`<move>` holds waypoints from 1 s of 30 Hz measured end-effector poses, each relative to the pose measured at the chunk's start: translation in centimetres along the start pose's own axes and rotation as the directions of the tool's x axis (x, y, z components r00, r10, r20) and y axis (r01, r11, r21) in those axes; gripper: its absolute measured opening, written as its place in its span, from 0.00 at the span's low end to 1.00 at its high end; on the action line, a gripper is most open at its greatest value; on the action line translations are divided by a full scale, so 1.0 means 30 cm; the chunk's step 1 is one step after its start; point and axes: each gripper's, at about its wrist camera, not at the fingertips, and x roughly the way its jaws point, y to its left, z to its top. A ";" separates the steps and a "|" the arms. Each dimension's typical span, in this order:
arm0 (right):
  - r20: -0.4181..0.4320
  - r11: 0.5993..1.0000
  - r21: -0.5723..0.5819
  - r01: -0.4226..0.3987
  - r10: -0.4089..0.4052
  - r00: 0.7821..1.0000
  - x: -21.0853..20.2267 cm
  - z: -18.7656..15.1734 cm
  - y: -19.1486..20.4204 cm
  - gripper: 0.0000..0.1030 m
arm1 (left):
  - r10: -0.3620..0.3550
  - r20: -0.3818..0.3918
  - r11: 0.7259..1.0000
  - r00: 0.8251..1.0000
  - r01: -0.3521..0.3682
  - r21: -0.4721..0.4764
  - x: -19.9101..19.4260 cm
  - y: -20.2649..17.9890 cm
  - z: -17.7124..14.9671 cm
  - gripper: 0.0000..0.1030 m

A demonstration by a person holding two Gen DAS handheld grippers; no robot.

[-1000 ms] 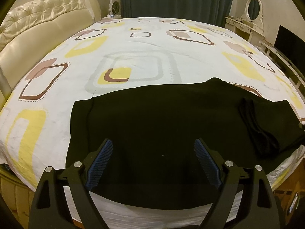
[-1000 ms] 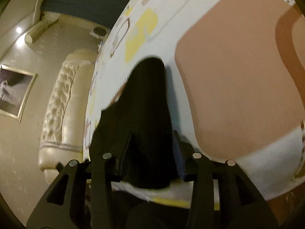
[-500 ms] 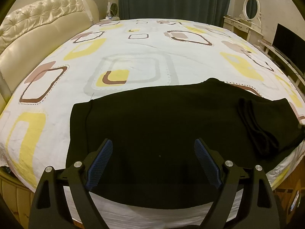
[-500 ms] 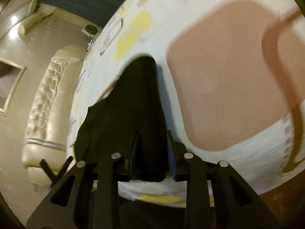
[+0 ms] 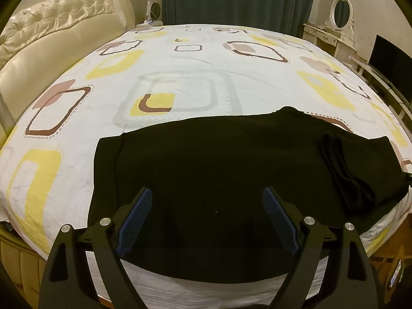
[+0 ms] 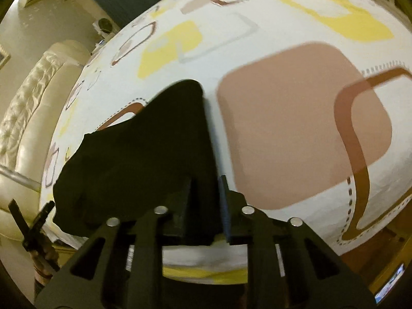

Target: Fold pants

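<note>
On the bed (image 5: 195, 59), black pants (image 5: 219, 170) lie flat; right tongs (image 6: 206, 182) pinch their hem, left tongs (image 5: 207, 200) gape.

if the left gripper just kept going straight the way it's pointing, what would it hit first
Most likely the black pants. The left gripper hangs open and tilted down over them, with only dark cloth between and beyond its fingers. The patterned bedsheet lies farther on. Depth is hard to judge through the fisheye.
</note>
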 end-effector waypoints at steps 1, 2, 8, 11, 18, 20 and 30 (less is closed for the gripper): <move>0.015 1.000 0.007 0.010 -0.010 1.000 -0.013 0.005 -0.006 0.31 | 0.001 0.001 1.000 1.000 -0.001 0.002 -0.001 -0.001 0.000 0.84; 0.042 1.000 0.002 0.027 -0.027 0.999 -0.037 0.013 -0.004 0.31 | 0.002 0.003 1.000 1.000 -0.002 0.005 -0.002 0.000 0.001 0.84; 0.114 0.984 0.003 -0.178 0.176 0.978 -0.097 0.016 0.071 0.33 | -0.001 -0.001 1.000 1.000 0.001 -0.002 0.001 0.004 0.000 0.84; 0.048 0.954 0.003 -0.300 0.300 0.953 -0.031 0.012 0.140 0.36 | 0.003 -0.002 1.000 1.000 -0.003 0.002 0.000 0.004 -0.001 0.84; -0.110 0.907 0.033 -0.421 0.422 0.900 0.151 -0.031 0.242 0.39 | 0.003 -0.003 1.000 1.000 -0.003 -0.013 -0.001 0.020 0.001 0.84; -0.144 0.910 0.018 -0.415 0.413 0.899 0.191 -0.045 0.278 0.40 | 0.004 -0.010 1.000 1.000 -0.004 -0.023 0.004 0.031 0.000 0.84; -0.194 0.923 -0.005 -0.385 0.377 0.906 0.251 -0.064 0.312 0.47 | -0.128 -0.025 0.968 0.991 0.119 -0.221 -0.015 0.297 0.049 0.84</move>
